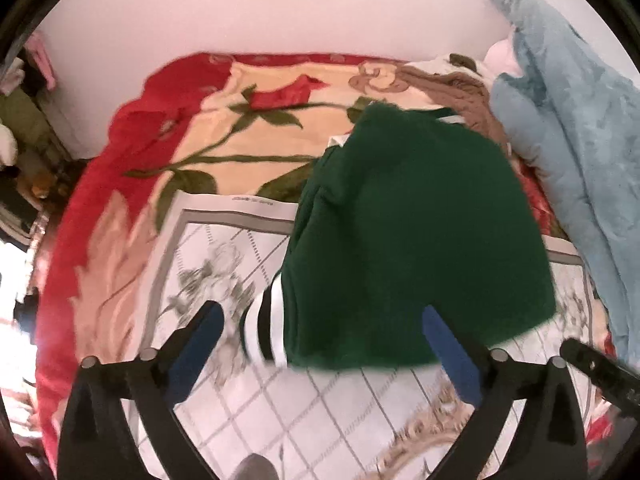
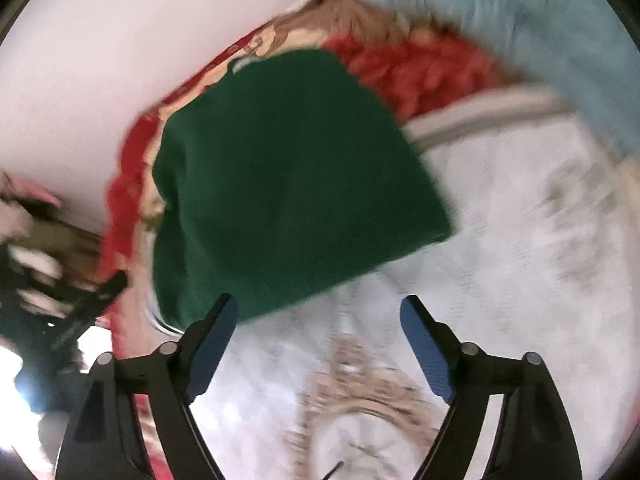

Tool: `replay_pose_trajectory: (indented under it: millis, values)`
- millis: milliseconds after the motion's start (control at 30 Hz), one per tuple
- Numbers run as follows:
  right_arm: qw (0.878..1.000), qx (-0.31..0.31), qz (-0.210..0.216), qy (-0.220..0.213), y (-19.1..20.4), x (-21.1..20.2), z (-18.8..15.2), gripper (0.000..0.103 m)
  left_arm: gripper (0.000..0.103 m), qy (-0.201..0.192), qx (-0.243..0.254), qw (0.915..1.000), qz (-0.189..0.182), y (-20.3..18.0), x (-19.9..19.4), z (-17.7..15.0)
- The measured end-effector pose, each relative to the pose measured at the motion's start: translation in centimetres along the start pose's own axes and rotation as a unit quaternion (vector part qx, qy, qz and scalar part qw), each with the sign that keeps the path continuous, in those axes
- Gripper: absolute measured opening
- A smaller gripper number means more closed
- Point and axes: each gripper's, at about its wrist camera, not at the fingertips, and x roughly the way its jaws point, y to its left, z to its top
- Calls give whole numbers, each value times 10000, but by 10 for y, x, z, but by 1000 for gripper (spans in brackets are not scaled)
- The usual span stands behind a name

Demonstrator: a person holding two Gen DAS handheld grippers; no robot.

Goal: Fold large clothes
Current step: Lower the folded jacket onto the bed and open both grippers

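Note:
A dark green sweater (image 1: 416,236) lies folded on a white patterned cloth (image 1: 224,248) on the bed; its black-and-white striped cuff (image 1: 262,332) sticks out at the near left edge. My left gripper (image 1: 324,316) is open and empty just above the sweater's near edge. The sweater also shows in the right wrist view (image 2: 288,176), blurred. My right gripper (image 2: 320,312) is open and empty, close to the sweater's near edge. The other gripper's black tip shows at the right of the left wrist view (image 1: 600,364).
A red and cream rose blanket (image 1: 168,128) covers the bed. A light blue quilt (image 1: 576,128) is piled at the right, with brown clothing (image 1: 452,84) behind the sweater. A white wall runs behind the bed. Clutter stands at the far left (image 1: 20,120).

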Motion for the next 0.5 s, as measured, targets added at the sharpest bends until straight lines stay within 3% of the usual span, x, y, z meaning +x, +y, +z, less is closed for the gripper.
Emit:
replay_pose_trajectory:
  millis: [67,200,333,500]
  values:
    - [9963,-419,-708,-230,16,-31,-4,90,103,-121,-26,9999,71,-7,-32,-7]
    - [9821,-898,-1553,-576,34,-107,-27,93,103,-317,14,9993,210,-20,-94,-16]
    - [9717,-1090,-1912,-856,49,-182,-45,93,103,-478,36,9987,146,-28,-153,-24]
    - [9654,-1209,-1996,-1165,66,-283,-85,93,103,-710,30,9975,42,-29,-236,-33]
